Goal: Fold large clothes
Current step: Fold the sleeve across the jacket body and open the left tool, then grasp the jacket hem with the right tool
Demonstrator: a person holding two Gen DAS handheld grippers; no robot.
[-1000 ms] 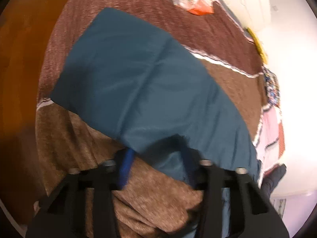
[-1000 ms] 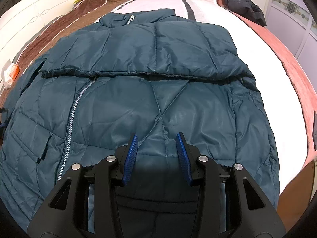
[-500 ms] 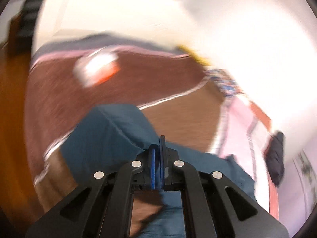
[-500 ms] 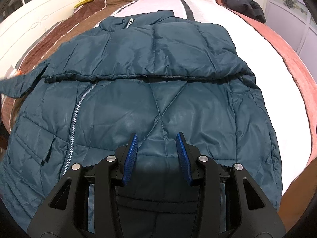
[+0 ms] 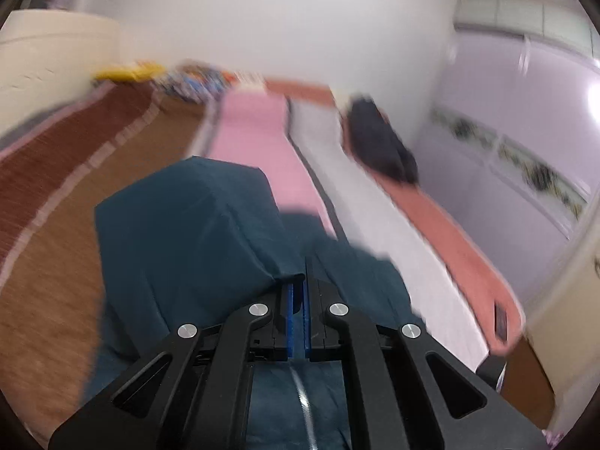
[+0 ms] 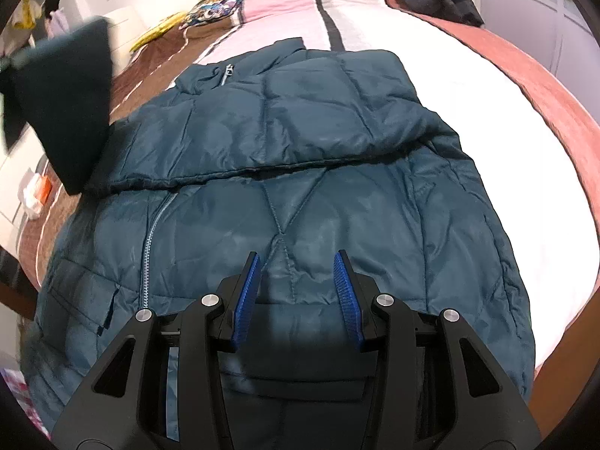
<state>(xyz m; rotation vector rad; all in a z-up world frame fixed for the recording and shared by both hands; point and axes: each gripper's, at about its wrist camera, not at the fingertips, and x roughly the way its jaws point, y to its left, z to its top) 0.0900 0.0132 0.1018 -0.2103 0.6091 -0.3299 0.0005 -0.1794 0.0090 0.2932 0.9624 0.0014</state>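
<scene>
A dark teal puffer jacket (image 6: pixel 300 202) lies front up on the bed, its right sleeve folded across the chest. My left gripper (image 5: pixel 297 292) is shut on the cuff of the jacket's left sleeve (image 5: pixel 187 232) and holds it lifted in the air. The raised sleeve shows in the right wrist view (image 6: pixel 63 112) at the upper left. My right gripper (image 6: pixel 296 281) is open and empty, low over the jacket's lower front near the zipper (image 6: pixel 150 247).
The bed has a striped cover of brown (image 5: pixel 75 187), pink (image 5: pixel 255 127), white (image 6: pixel 506 120) and salmon bands. A black garment (image 5: pixel 378 142) lies at the far right edge. A patterned cushion (image 6: pixel 217 3) and a yellow item (image 6: pixel 157 30) lie near the headboard. An orange and white packet (image 6: pixel 37 191) lies at the left.
My left gripper closed on the sleeve cuff and lifted it, swinging toward the jacket's body. The right gripper stayed open and nearly still over the lower front.
</scene>
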